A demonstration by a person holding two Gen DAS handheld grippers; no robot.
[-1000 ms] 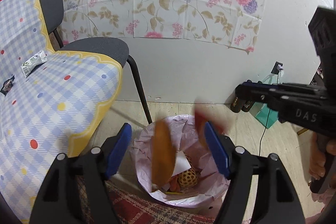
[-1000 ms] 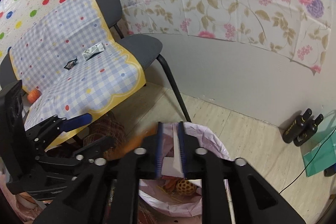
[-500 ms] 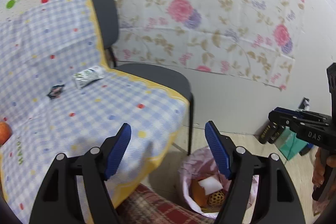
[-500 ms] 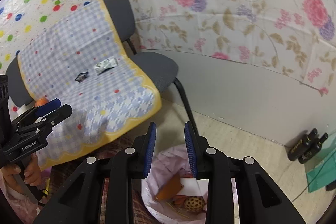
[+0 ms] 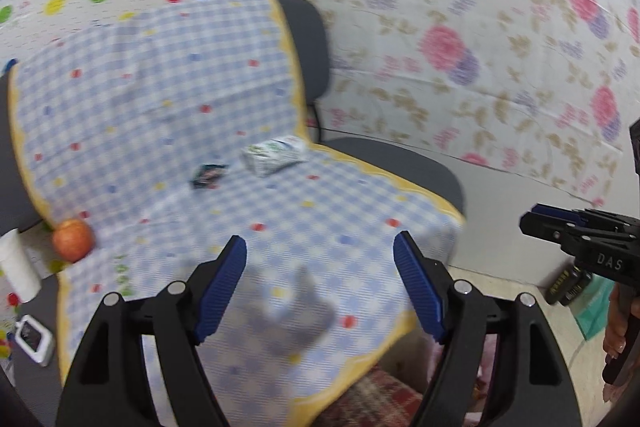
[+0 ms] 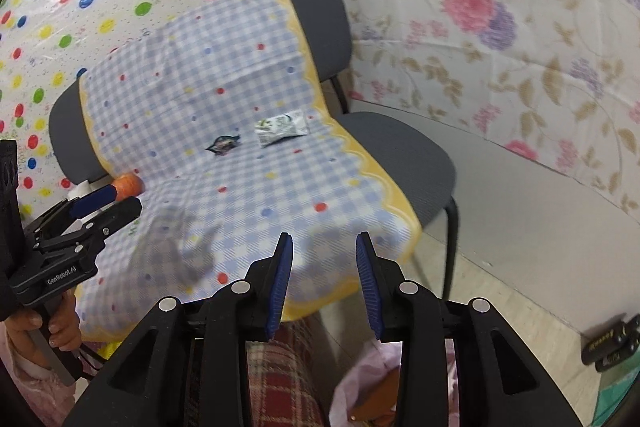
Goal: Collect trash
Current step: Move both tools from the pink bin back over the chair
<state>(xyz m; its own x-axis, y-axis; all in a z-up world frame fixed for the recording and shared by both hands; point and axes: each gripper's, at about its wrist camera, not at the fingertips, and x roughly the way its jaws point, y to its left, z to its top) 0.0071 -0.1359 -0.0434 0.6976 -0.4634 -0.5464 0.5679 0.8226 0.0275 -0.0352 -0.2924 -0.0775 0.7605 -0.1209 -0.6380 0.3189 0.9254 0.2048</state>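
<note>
I hold both the left gripper (image 5: 320, 283) and right gripper (image 6: 325, 281) spread and empty above the white wrapper (image 5: 275, 155) and dark wrapper (image 5: 208, 175) on the checked cloth (image 5: 168, 99).

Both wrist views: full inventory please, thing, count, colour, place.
Checked cloth: 1, blue-white with yellow border, draped over the chairs.
Chairs: 2, grey with black legs, side by side under the cloth.
White-green wrapper: 1, on the cloth, near the seat back.
Dark wrapper: 1, on the cloth, left of the white-green one.
Apple: 1, red-orange, at the cloth's left edge.
White cup: 1, left of the apple.
Bin bag: 1, pink, on the floor below the right gripper.
Black bottles: 2, on the floor by the wall.
Left gripper: blue fingers wide apart, empty.
Right gripper: blue fingers apart, empty.
</note>
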